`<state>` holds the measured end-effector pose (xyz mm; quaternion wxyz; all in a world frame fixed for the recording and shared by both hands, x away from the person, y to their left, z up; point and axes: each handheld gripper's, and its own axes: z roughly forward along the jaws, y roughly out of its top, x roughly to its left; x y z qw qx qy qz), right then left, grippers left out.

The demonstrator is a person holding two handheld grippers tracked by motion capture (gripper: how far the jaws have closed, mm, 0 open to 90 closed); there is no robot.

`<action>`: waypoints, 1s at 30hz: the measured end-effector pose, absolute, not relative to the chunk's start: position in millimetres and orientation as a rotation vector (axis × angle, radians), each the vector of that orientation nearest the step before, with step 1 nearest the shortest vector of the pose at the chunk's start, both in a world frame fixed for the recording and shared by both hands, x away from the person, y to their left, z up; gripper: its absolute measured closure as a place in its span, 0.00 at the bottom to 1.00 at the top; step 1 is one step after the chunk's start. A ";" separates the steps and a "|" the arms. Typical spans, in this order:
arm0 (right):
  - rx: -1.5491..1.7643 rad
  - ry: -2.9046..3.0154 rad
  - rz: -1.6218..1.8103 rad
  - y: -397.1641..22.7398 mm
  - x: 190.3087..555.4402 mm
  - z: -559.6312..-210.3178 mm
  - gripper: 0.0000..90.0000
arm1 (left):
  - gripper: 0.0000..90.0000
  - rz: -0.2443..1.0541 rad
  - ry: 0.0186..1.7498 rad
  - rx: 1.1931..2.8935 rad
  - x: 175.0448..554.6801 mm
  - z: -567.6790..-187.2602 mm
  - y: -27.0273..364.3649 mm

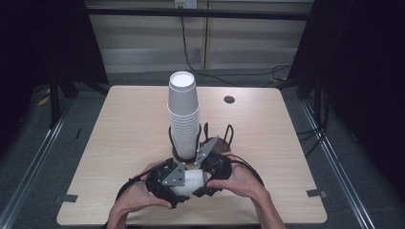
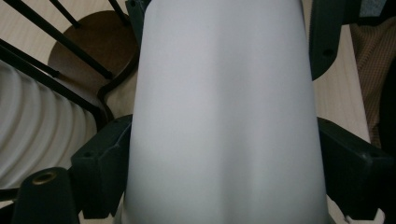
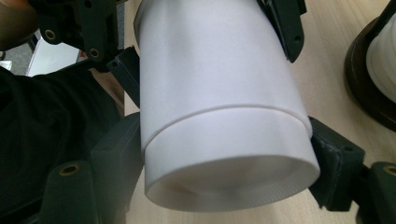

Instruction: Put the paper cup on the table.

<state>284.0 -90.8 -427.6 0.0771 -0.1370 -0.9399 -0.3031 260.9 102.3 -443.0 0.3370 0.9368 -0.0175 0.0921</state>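
Observation:
A white paper cup [image 1: 191, 182] lies sideways above the table's near edge, held from both sides. My left gripper [image 1: 179, 186] is shut on its wall, and my right gripper [image 1: 203, 179] is shut on its base end. In the left gripper view the cup [image 2: 224, 112] stands between the jaws. In the right gripper view the cup [image 3: 219, 93] shows its recessed bottom. A ridge line circles it, as where one cup sits in another. Just behind the grippers a tall stack of white cups [image 1: 183, 114] stands in a black wire holder [image 1: 229, 133] on a brown base [image 2: 98, 42].
The wooden table [image 1: 124, 133] has a round cable hole [image 1: 229, 99] at the back right and tape marks [image 1: 316, 193] near the front corners. Two hands hold the grippers at the front edge. Cables trail on the floor behind the table.

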 end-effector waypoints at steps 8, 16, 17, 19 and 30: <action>-0.411 -2.813 -0.943 -91.3 283.3 -425.2 0.26 | 0.16 0.239 -0.066 2.405 262.7 -438.8 108.6; -0.417 -2.811 -0.949 -91.0 284.2 -424.3 0.26 | 0.16 0.243 -0.086 2.396 263.7 -435.0 109.5; -0.410 -2.812 -0.953 -91.0 284.6 -423.9 0.26 | 0.16 0.253 -0.094 2.394 263.9 -433.8 110.2; -0.409 -2.815 -0.959 -90.9 284.5 -422.4 0.26 | 0.16 0.258 -0.098 2.386 264.4 -432.3 112.0; -0.407 -2.828 -0.972 -91.6 282.9 -420.4 0.26 | 0.16 0.254 -0.084 2.317 263.3 -433.7 116.5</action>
